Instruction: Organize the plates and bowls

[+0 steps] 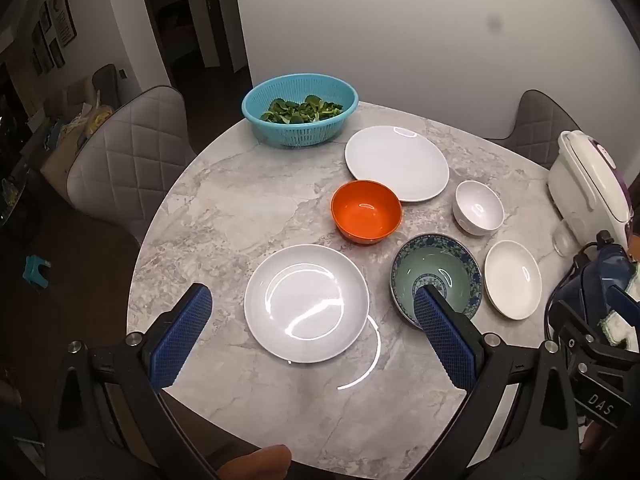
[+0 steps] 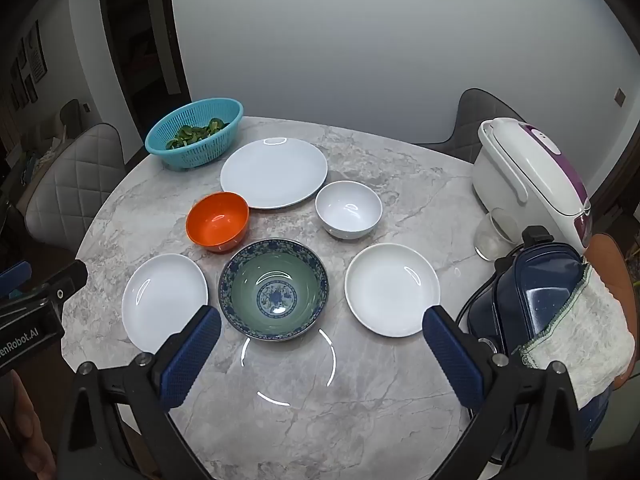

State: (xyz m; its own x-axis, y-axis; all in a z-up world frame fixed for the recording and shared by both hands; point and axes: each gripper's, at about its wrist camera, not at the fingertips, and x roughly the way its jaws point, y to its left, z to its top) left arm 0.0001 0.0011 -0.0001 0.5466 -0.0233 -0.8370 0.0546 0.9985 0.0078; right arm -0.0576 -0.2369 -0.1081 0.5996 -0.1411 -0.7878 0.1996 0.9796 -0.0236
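Both tongs hovering wide & empty over the bench – nothing picked yet.

Left tongs (image 1: 312,312) are hanging spread wide above the near-left shallow white plate (image 1: 306,303); right tongs (image 2: 320,332) are gaping just as wide, w/ nothing between them, over the bench (image 2: 360,400) edge in front of the blue-patterned bowl (image 2: 273,289). Other pieces are sitting apart, unstacked: orange bowl (image 2: 217,221), small white bowl (image 2: 348,209), big flat plate (image 2: 274,173) at the back, 2nd shallow plate (image 2: 393,290) on the right. Judging the 1st grab is what's coming: prob best going plate-on-plate, bowl-in-bowl, pinching one rim wall w/ one pad inside & one outside, lifting level. Watch the glass (image 2: 491,236), the appliances on the right & the teal colander (image 2: 195,137) when swinging across; glazed rims may be slipping.
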